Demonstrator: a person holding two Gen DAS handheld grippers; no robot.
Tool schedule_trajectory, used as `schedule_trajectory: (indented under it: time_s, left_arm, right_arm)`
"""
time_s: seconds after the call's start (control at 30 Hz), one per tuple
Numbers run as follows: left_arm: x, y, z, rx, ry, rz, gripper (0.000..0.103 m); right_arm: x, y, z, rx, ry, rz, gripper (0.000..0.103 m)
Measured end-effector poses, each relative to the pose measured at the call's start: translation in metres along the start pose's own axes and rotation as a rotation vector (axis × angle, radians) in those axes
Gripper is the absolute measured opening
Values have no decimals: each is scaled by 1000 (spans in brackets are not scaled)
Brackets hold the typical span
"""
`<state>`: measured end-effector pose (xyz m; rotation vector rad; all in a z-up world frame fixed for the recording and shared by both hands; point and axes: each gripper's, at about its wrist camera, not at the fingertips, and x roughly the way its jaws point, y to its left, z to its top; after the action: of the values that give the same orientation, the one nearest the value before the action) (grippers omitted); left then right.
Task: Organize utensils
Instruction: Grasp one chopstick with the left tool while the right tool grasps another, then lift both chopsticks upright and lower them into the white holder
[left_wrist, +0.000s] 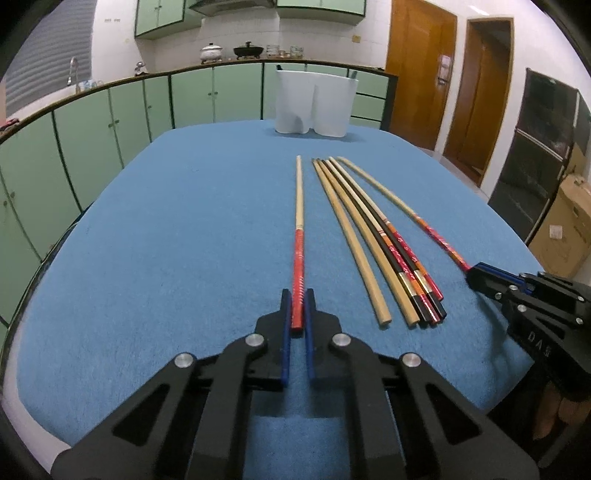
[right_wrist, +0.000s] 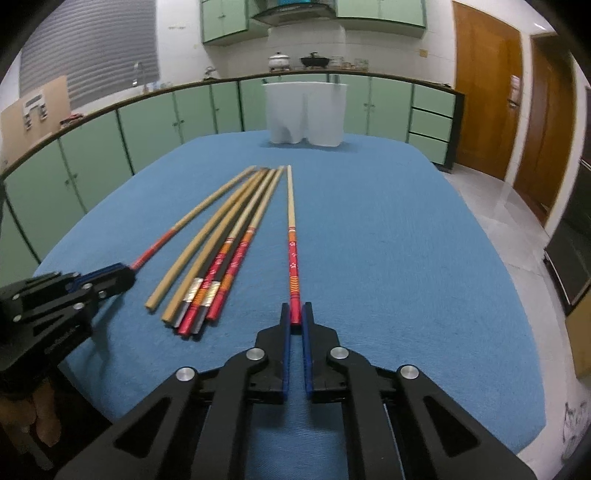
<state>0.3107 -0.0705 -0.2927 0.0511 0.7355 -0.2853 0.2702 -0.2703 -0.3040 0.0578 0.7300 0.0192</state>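
Left gripper pinched the red handle end of one chopstick, fingers pressed tight on it, tip aimed at the white holder. Right gripper clamped likewise on another red-handled chopstick. Between them, a loose bundle of chopsticks flat on the blue surface.

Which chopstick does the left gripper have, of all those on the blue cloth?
The left gripper is shut on the red-handled chopstick lying alone, left of the bundle. The right gripper holds another, right of it.
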Motion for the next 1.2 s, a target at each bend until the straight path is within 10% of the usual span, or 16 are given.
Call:
schedule_trajectory:
  time_s: [0.23,0.4,0.57,1.2]
  left_arm:
    - [-1,8,1,-39,10,40,10]
    - [-2,13,2,-44,9,53,39]
    - [-1,19,6,-65,17,-10,6]
    - [-103,23,73,-73,-130,-18,5]
  right_arm:
    - [-1,-9,0,28,6,3,8]
    - [-1,-7,-4,5,-3,-1,8]
    - [0,-6,-3,-10,-2,8,6]
    - [-103,-9,63,26,-183,34,6]
